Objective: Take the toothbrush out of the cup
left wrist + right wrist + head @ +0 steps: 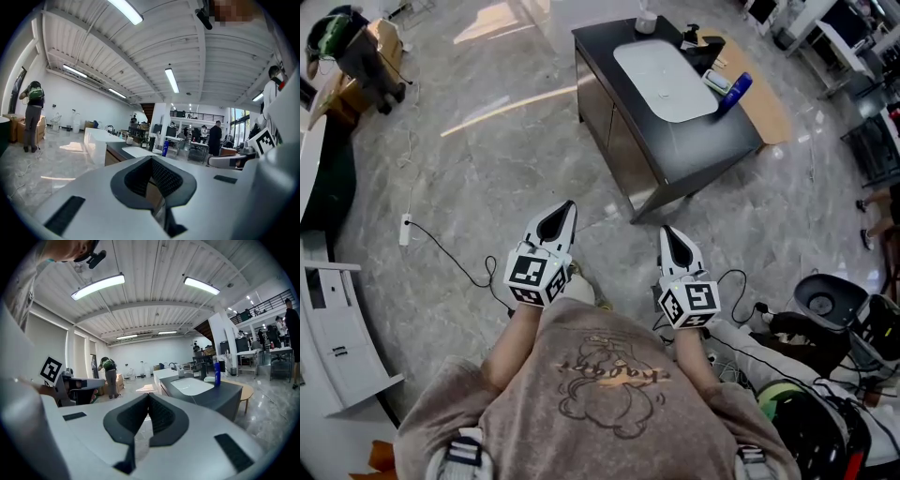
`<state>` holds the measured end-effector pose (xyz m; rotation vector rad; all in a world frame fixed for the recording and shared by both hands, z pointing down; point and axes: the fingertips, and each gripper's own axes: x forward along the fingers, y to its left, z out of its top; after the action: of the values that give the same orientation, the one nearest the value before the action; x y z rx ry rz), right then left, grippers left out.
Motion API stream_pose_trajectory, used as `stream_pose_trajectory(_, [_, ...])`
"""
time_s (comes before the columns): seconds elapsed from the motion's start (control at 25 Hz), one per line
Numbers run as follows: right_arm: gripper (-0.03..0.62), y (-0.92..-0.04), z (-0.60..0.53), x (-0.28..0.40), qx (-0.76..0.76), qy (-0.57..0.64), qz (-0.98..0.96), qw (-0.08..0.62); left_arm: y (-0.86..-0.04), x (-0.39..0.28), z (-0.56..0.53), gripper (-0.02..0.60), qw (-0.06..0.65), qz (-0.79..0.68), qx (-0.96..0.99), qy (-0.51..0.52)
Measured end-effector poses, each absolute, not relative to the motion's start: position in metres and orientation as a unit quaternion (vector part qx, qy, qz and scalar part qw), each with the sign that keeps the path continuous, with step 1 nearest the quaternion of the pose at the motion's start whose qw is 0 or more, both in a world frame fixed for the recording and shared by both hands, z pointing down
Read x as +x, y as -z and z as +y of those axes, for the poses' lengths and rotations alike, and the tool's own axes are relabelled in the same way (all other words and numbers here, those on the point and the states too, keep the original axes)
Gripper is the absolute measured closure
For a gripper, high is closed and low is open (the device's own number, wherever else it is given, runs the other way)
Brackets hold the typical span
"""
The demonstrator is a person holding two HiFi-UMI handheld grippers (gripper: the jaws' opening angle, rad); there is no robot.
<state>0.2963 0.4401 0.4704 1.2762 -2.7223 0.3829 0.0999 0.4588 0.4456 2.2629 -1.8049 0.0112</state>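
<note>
Closed on nothing: left gripper point(565, 211), right gripper point(667, 232). Step to the far counter point(705, 141); open up before reaching the cup point(645, 21).

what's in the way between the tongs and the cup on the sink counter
Nothing visible: only open floor lies between the left tongs, the right tongs and the counter. The cup stands at its far end, beyond the white basin.
</note>
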Motion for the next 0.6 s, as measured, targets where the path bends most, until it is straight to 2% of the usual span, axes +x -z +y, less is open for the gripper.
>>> stream_pose_trajectory(0.6, [0.591,-0.454,0.366,0.211,0.448,-0.134,-0.884,0.030,-0.420,0.028,0.381,0.561,0.105,-0.574,0.812,0.001])
